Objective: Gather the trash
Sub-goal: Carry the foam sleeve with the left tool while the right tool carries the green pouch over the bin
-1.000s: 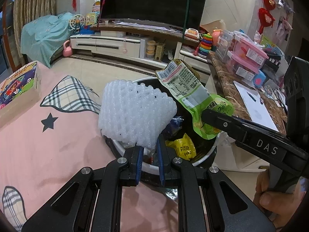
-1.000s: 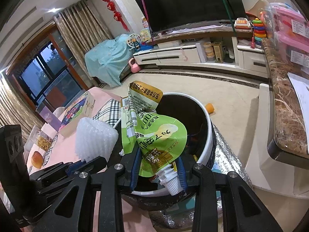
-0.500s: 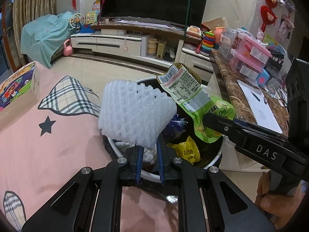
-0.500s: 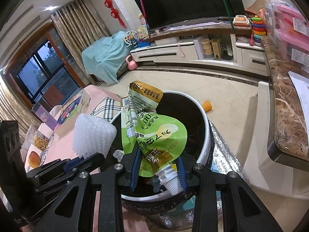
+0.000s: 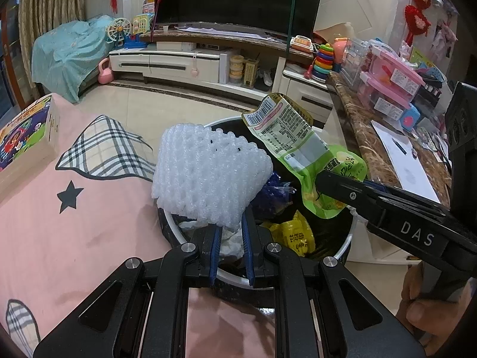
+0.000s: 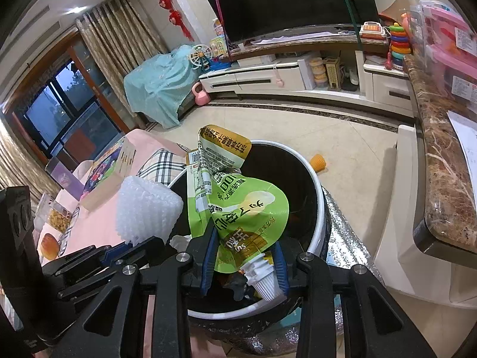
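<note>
The left hand-held gripper (image 5: 232, 232) is a black frame of angular struts with triangular cut-outs, joined at round silver screws, 4 of them across its front. Its 2 fingers (image 5: 215, 247) are black bars lined with blue pads. The right hand-held gripper (image 6: 244, 256) has the same build: black struts, 4 silver screws, blue-lined fingers (image 6: 208, 256). Seen from the left wrist camera, its side bears the white letters "DAS" and 1 small screw. A bare hand (image 5: 432, 310) grips its black handle.

Open bin mouth (image 5: 351, 238) beneath both tools
</note>
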Tool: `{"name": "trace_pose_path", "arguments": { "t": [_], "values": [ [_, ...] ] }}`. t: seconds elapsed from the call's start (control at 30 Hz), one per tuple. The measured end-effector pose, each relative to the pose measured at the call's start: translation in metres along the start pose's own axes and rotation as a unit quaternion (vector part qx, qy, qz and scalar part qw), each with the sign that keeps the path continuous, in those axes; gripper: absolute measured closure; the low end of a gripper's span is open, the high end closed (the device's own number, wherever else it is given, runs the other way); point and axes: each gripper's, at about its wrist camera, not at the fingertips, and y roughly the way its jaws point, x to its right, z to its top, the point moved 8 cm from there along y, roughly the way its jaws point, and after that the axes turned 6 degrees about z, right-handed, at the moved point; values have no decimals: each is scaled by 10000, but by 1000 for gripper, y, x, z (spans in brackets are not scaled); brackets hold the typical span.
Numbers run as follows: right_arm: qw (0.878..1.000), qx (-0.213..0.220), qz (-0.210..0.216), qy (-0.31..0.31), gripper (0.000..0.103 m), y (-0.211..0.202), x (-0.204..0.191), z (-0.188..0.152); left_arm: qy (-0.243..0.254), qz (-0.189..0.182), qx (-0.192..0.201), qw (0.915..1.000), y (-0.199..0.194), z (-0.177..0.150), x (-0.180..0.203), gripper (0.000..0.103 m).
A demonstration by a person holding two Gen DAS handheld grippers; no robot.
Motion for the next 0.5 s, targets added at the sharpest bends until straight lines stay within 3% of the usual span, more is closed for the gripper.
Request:
{"name": "trace_pose_path", "arguments": {
  "t": [0.5],
  "values": [
    [10000,-66,-21,35,69,5,4,2,32,-3,-50,10000,6,2,-1,90]
  ]
}}
